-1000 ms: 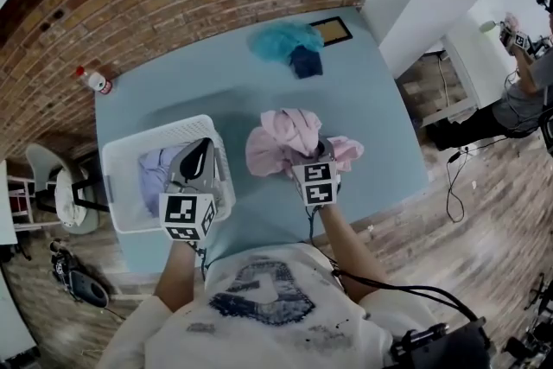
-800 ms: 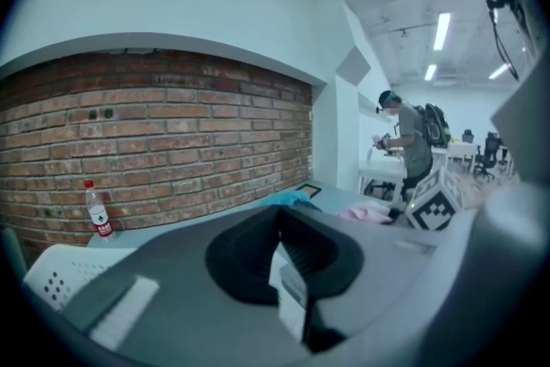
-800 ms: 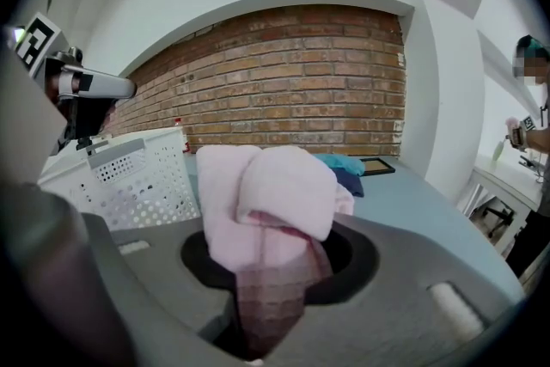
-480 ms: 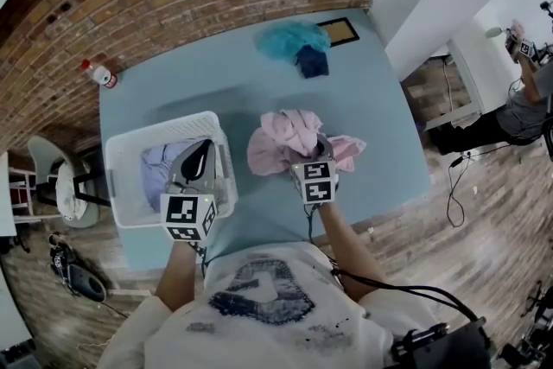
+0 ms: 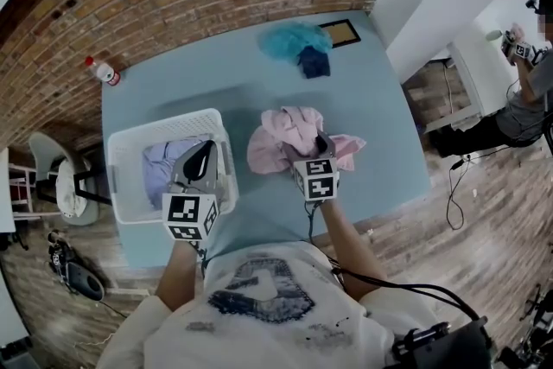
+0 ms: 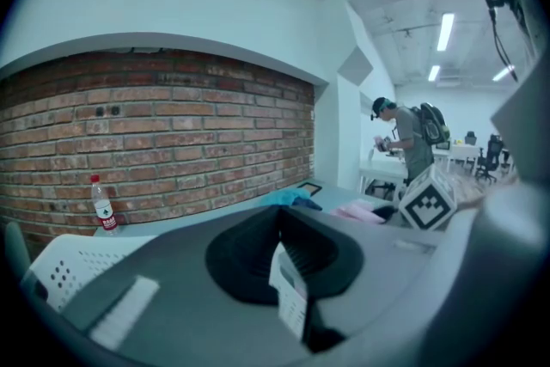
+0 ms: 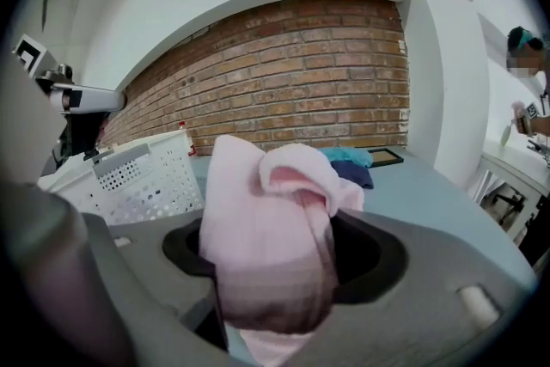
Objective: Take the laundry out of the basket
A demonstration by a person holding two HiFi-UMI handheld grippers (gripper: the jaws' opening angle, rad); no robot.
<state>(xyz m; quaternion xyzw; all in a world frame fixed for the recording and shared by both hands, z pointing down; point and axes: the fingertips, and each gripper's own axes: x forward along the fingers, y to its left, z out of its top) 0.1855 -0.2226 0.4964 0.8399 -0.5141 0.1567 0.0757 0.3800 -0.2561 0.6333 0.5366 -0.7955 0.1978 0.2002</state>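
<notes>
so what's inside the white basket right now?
A pale lavender garment lies crumpled in the basket. The left gripper hangs over its right side, so that part of the inside is covered; anything under the garment can't be seen either.

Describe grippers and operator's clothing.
Left gripper and right gripper: grey bodies, dark jaw recesses, each with a white cube bearing black square markers. White short-sleeved T-shirt, dark print; black cables. Right jaws have just been opening, pink cloth between them.

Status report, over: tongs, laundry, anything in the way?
Right tongs just been opening, pink garment between them on the table. Left tongs shut, empty, above the basket; lilac laundry inside. Nothing in the way.
</notes>
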